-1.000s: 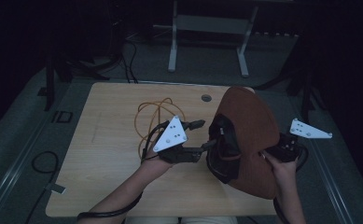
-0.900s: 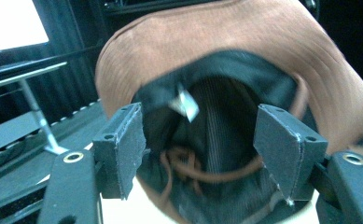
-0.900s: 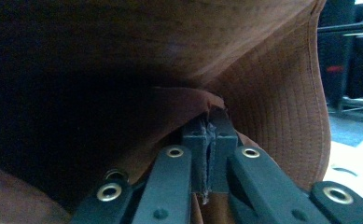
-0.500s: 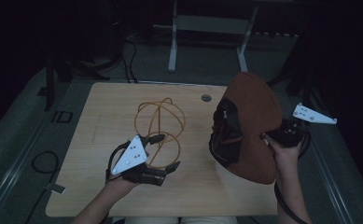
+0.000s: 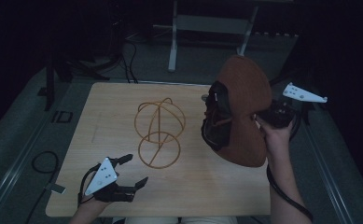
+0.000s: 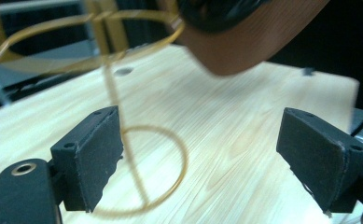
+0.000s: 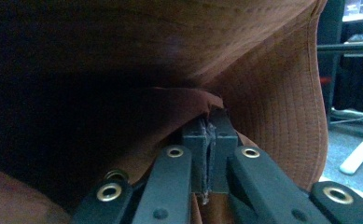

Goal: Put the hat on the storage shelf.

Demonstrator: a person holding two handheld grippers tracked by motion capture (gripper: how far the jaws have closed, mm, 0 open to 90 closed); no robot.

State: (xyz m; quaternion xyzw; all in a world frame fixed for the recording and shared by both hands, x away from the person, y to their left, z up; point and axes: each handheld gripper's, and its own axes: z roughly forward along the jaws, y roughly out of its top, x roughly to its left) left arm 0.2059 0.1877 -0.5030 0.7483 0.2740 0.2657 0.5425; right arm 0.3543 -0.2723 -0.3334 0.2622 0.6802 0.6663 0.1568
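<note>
A brown wide-brimmed hat (image 5: 244,112) with a dark inner band hangs tilted over the right side of the wooden table (image 5: 216,196). My right gripper (image 5: 257,116) is shut on its brim; in the right gripper view the jaws (image 7: 212,126) pinch a fold of the hat's brown fabric (image 7: 282,93). A gold wire stand (image 5: 159,133) rises from mid-table. My left gripper (image 5: 139,168) is low at the front left, apart from the stand. Its jaws have just been opening and stand open (image 6: 200,154) with nothing between them. Beyond them are the stand (image 6: 110,84) and the hat (image 6: 254,42).
A white desk frame (image 5: 174,46) stands on the floor behind the table. Cables (image 5: 41,161) lie on the floor to the left. The person's forearms come in over the table's front edge.
My left gripper has come away from the hat, moved down to the front left of the table and opened wider. My right gripper has raised the hat a little.
</note>
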